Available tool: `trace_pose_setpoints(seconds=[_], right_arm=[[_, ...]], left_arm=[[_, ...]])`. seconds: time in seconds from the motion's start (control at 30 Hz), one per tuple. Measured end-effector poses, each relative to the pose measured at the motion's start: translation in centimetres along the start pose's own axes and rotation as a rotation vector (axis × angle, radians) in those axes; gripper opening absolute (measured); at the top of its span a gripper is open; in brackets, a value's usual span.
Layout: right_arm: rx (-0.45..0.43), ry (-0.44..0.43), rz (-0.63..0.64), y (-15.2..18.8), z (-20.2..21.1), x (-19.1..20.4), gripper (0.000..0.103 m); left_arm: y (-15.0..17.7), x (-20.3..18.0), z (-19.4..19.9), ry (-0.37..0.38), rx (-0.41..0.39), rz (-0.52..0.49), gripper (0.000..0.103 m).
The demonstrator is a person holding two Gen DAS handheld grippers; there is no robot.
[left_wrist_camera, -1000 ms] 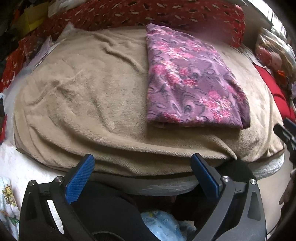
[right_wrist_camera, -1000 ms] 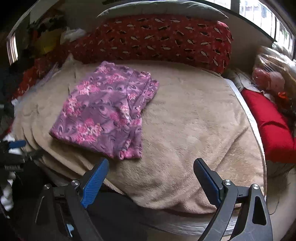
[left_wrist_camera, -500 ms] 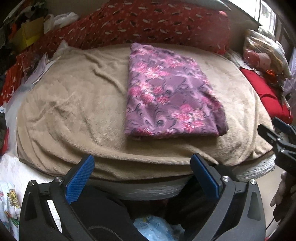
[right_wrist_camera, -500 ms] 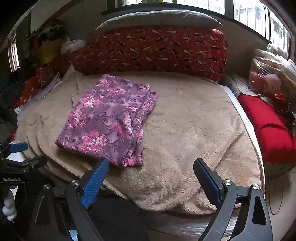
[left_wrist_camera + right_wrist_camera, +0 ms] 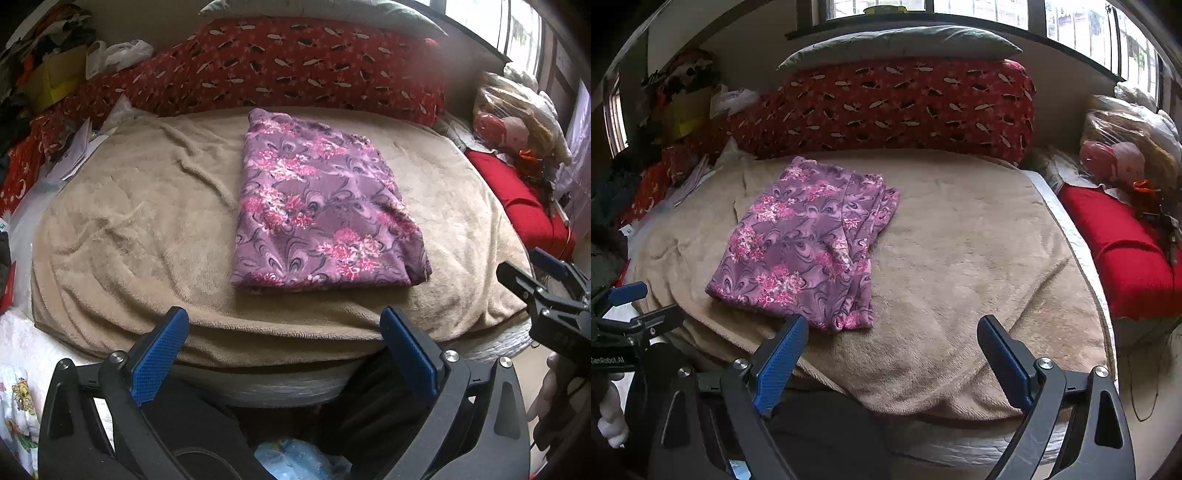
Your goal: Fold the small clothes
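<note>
Folded purple floral garment [image 5: 321, 210] lies mid-frame on beige fleece blanket [image 5: 129, 229], apparently finished; left gripper [image 5: 284, 350] and right gripper [image 5: 892, 358] gape wide, empty, lower frame.

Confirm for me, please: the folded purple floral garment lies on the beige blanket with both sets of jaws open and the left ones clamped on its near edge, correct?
Not quite. The left gripper holds nothing: its jaws stand open, short of the folded purple floral garment, as the left wrist view shows. The garment does lie on the beige blanket, and the right gripper is open too.
</note>
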State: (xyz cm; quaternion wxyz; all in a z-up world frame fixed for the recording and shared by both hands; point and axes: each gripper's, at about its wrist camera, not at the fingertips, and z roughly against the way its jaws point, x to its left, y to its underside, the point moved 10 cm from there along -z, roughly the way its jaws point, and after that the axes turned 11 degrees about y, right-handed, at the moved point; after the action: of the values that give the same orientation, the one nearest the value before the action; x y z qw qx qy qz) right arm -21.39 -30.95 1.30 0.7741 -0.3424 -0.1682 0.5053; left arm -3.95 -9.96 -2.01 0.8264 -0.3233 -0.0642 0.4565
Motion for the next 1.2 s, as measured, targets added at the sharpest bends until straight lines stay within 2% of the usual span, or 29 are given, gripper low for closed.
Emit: trace_pose_setpoints(seconds=[1.2], right_arm=[[-0.012, 0.038, -0.013, 0.0, 1.0, -0.7, 0.095]], left_arm=[[-1.8, -1.8, 1.3, -0.023, -0.071, -0.023, 0.103]])
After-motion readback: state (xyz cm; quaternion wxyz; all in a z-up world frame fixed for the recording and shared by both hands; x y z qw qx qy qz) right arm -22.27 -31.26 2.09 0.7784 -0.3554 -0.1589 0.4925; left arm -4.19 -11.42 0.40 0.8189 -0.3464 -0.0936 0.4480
